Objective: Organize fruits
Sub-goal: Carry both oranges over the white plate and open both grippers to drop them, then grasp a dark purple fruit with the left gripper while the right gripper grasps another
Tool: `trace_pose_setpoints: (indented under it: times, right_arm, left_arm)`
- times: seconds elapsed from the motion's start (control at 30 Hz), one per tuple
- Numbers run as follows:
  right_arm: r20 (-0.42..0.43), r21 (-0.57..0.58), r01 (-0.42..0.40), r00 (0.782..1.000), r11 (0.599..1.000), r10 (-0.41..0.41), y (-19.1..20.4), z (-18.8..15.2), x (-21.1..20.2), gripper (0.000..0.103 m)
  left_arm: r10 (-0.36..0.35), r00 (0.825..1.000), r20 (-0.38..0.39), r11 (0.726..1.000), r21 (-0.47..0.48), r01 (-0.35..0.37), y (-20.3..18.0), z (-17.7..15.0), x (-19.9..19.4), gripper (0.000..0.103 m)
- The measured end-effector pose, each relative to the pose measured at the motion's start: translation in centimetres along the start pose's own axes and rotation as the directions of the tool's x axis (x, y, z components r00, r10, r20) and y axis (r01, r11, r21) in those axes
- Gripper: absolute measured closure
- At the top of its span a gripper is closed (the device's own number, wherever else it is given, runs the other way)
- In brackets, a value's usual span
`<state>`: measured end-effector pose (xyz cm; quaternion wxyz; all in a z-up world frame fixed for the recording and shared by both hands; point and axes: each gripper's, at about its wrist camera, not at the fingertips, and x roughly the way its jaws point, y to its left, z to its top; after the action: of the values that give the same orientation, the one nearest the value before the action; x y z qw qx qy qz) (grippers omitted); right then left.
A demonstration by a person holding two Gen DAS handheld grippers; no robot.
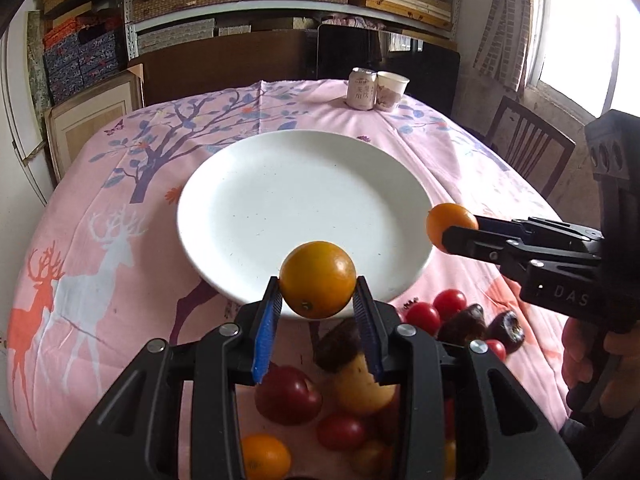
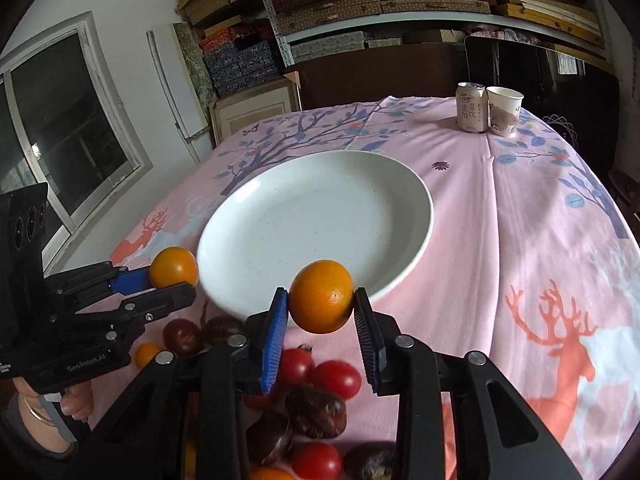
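Observation:
A white plate (image 1: 248, 200) lies bare on the pink tablecloth; it also shows in the right wrist view (image 2: 340, 184). My left gripper (image 1: 317, 295) is shut on a small orange (image 1: 317, 276) at the plate's near rim. In the right wrist view the left gripper (image 2: 176, 280) holds that orange (image 2: 173, 265) left of the plate. My right gripper (image 2: 321, 300) is shut on another small orange (image 2: 322, 296) at the plate's near rim. In the left wrist view the right gripper (image 1: 450, 226) holds that orange (image 1: 450, 218) right of the plate.
A loose pile of fruit lies on the cloth below the grippers: red cherry tomatoes (image 2: 335, 378), dark fruits (image 2: 316, 412), a red apple (image 1: 288, 394), small oranges (image 1: 264, 456). A drink can (image 1: 362, 89) and paper cup (image 1: 392, 90) stand at the far edge. A chair (image 1: 528, 148) stands at the right.

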<state>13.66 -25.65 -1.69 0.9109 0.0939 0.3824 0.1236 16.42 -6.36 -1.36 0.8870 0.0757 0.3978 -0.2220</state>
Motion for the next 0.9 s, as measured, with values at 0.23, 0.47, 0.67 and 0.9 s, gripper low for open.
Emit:
trace_pose_setpoints:
  times: [0.23,0.47,0.67,0.9]
  right_arm:
    - [0.027,0.008,0.017,0.999,1.000,-0.018,0.2,-0.2,-0.8,0.066]
    - [0.090,-0.023,0.043,0.995,0.999,-0.041,0.8,-4.9,-6.6,0.059]
    - [0.088,0.019,0.068,0.994,0.998,-0.069,-0.1,-10.1,-10.0,0.058]
    - [0.090,0.030,0.072,0.993,0.997,-0.075,0.2,-12.3,-11.3,0.058]
  left_arm:
    - [0.013,1.000,-0.022,0.999,-0.047,-0.014,1.3,0.1,1.6,0.034]
    - [0.058,0.995,0.077,0.998,0.011,-0.059,0.6,-5.4,-5.6,0.026]
    - [0.074,0.996,0.046,0.994,0.083,-0.078,-0.6,-12.7,-9.0,0.026]
    - [0.113,0.993,0.047,0.988,0.100,-0.117,-1.0,-15.6,-8.9,0.037]
